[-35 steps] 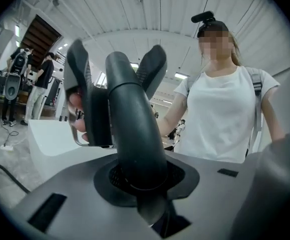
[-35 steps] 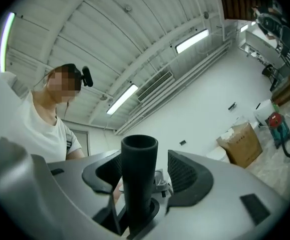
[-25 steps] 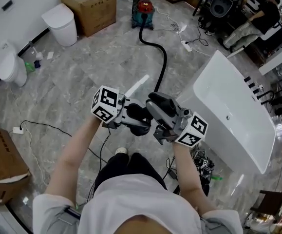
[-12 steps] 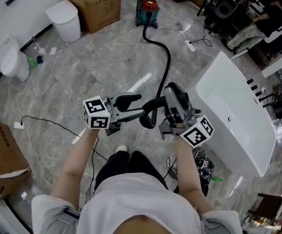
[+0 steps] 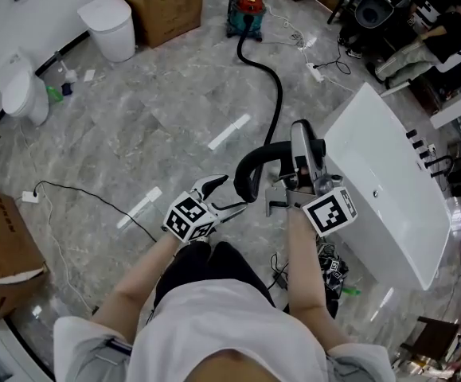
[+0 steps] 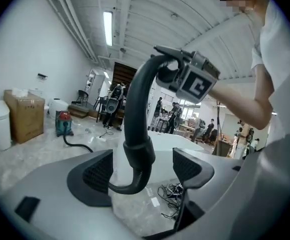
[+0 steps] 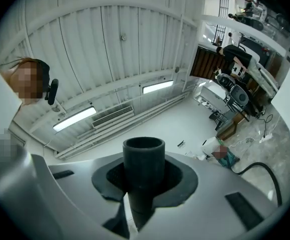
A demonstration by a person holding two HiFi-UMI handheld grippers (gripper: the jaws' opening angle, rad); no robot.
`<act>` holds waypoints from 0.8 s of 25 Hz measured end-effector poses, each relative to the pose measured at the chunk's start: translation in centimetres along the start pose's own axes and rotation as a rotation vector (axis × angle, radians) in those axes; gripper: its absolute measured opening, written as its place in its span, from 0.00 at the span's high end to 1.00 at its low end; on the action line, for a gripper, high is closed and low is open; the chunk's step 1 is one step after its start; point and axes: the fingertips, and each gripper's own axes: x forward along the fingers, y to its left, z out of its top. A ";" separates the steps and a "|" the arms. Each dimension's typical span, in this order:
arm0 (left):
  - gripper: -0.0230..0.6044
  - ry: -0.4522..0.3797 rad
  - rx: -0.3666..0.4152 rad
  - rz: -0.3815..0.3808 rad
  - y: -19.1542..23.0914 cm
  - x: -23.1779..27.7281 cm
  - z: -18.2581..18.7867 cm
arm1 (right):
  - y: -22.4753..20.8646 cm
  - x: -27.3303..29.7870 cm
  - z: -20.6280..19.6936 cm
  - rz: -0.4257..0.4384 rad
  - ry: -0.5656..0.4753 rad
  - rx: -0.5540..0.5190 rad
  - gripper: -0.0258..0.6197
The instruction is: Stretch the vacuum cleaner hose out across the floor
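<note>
Black vacuum cleaner hose [image 5: 276, 94] trailing over grey marble floor [image 5: 134, 134] from red vacuum cleaner [image 5: 246, 10], right gripper [image 7: 143, 184] clamped on its open end, left gripper [image 6: 145, 166] jaws opening, hose cuff between them

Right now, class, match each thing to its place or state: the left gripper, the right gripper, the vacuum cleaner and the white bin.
1 left gripper
2 right gripper
3 vacuum cleaner
4 white bin

A standing at the hose's far end
B fingers shut on the hose's rigid end
C in the head view, left of the cardboard box
D fingers apart, the hose between them, not gripped

Pairs: 1-D (its fingers are opening), 2-B, 3-A, 4-C.
</note>
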 end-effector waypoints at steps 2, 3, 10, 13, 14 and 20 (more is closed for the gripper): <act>0.39 -0.006 -0.011 0.054 -0.1 1.3 -0.6 | 0.6 0.5 0.6 -0.011 -0.015 0.003 0.80; 0.39 -0.013 -0.002 0.086 0.0 1.9 -0.6 | 0.9 0.7 0.9 -0.013 -0.021 0.004 0.80; 0.39 -0.102 -0.001 0.326 3.3 4.2 2.1 | 3.4 1.5 3.0 0.008 -0.066 0.008 0.80; 0.58 -0.104 0.048 0.309 3.2 4.1 3.1 | 3.2 0.9 3.5 0.004 -0.064 0.004 0.80; 0.60 -0.094 0.058 0.280 3.0 4.1 3.1 | 3.0 0.7 3.5 -0.002 -0.054 0.004 0.80; 0.61 0.101 0.101 0.113 3.5 3.4 0.7 | -0.3 -0.6 2.3 -0.063 0.014 0.088 0.80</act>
